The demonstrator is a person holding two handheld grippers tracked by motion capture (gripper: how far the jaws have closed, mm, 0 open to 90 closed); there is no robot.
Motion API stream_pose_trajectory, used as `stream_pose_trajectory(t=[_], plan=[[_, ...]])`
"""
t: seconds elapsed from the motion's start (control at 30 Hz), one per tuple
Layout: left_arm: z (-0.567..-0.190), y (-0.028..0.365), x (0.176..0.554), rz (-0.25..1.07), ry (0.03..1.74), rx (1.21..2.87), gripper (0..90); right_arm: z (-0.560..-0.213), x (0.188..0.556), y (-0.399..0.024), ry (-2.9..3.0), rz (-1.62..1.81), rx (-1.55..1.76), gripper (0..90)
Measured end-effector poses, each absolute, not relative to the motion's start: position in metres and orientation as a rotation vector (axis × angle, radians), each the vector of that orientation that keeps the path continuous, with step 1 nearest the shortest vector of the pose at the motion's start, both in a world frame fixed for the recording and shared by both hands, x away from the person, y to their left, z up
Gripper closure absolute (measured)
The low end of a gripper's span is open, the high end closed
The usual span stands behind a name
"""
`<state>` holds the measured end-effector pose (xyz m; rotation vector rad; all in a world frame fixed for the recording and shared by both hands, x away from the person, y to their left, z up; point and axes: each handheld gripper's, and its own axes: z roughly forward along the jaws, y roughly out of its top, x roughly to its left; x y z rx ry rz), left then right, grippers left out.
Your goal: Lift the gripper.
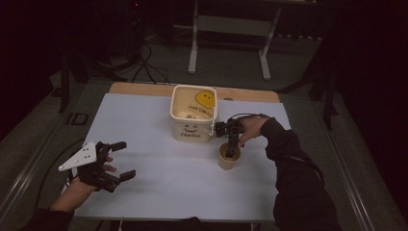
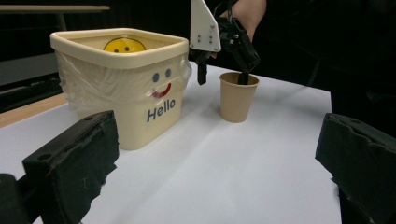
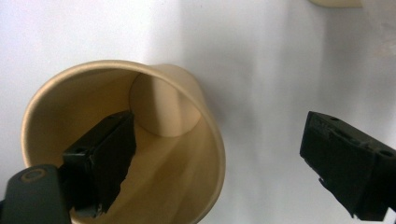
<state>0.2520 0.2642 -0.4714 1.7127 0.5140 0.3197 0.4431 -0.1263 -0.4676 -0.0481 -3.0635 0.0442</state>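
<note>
On the white sheet [image 1: 159, 168] that covers most of the table, a tan paper cup [image 1: 228, 156] is seen standing upright, just beside the near right corner of a cream tub [image 1: 194, 113]. A strip of bare wooden table top [image 1: 139, 88] is left exposed along the far edge of the sheet. The tub is marked with a printed face and the word "Hello", and a yellow smiley is seen against its inner far wall; a thin clear film is noted around its sides in the left gripper view.

The right gripper [image 1: 230, 144] is held pointing down over the cup by a hand in a dark sleeve. Its jaws are spread wide: in the right gripper view one jaw is seen inside the cup [image 3: 140, 140], while the other is kept outside, well apart from the rim, so the cup wall is straddled but not pressed. The cup is seen to be empty apart from that jaw.

The left gripper [image 1: 118, 161] is held above the near left part of the sheet, well apart from tub and cup, with its jaws wide and nothing between them.

Beyond the table, the room is recorded as dim. A grey carpeted floor [image 1: 231, 62] is visible, with black cables [image 1: 146, 65] trailing across it and a pale metal frame [image 1: 228, 29] standing behind.
</note>
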Motion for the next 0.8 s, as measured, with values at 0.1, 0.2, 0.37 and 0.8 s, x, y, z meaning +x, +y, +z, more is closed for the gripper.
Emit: stream_pose_trajectory(t=[0.1,0.2,0.37,0.8], plan=[[-0.471,0.264,0.252,0.319,0.51,1.712,0.4,-0.468,0.443,-0.126,-3.063,0.041,-0.049,10.2],[-0.471,0.264,0.252,0.316,0.508,1.712,0.4,-0.468,0.444,-0.125,-3.066,0.037,-0.052,10.2],[-0.471,0.264,0.252,0.312,0.505,1.712,0.4,-0.466,0.444,-0.125,-3.057,0.045,-0.063,10.2],[-0.471,0.262,0.253,0.301,0.495,1.715,0.4,-0.445,0.441,-0.125,-3.058,0.063,-0.07,10.2]])
